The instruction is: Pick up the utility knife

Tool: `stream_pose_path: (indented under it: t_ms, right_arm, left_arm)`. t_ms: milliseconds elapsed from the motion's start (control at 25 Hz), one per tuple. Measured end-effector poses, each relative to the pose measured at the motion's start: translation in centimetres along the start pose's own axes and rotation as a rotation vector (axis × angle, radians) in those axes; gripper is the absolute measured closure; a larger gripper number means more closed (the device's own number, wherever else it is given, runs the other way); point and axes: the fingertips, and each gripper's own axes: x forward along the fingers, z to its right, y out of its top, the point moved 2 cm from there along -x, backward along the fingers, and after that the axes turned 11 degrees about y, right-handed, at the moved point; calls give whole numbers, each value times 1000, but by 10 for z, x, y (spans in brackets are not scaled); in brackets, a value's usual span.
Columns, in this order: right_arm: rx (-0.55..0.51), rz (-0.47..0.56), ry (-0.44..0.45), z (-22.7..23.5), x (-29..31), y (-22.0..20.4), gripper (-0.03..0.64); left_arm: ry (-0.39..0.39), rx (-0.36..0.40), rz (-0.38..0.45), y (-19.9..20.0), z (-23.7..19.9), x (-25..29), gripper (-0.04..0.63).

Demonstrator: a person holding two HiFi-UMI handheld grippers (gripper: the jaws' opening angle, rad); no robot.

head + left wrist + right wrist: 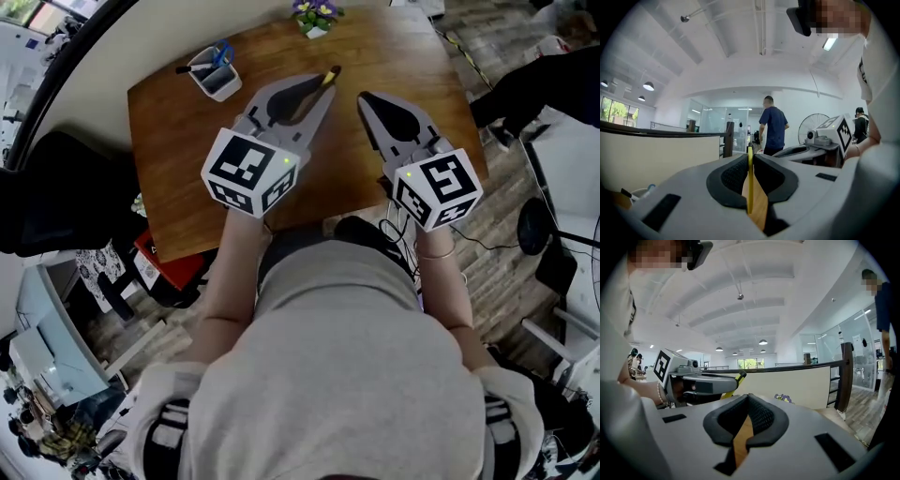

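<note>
The utility knife [329,75], yellow and black, is clamped between the jaws of my left gripper [322,86], with its tip poking out past them above the wooden table [178,169]. In the left gripper view the knife [750,180] shows as a thin yellow edge held upright between the dark pads [733,176]. My right gripper [367,99] hovers beside it on the right, shut with nothing in it. In the right gripper view its pads [761,416] meet at the tip, and the left gripper with the knife [737,379] shows at the left.
A white holder [215,73] with pens stands at the table's far left, and a small flower pot [316,17] at its far edge. A person in blue [773,124] and a fan [811,127] stand beyond. Cables [398,225] lie on the floor near the table's front right.
</note>
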Motion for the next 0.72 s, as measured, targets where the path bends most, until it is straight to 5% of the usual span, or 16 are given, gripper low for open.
stream_pose_path:
  t_ms: [240,720]
  right_arm:
    - [-16,15,18,-7,0,7,604]
    - [14,52,38,-19,6,7,604]
  left_arm:
    - [32,-57,71,9,-4,-12,535]
    - [52,-237,36,-16,-21,-31,535]
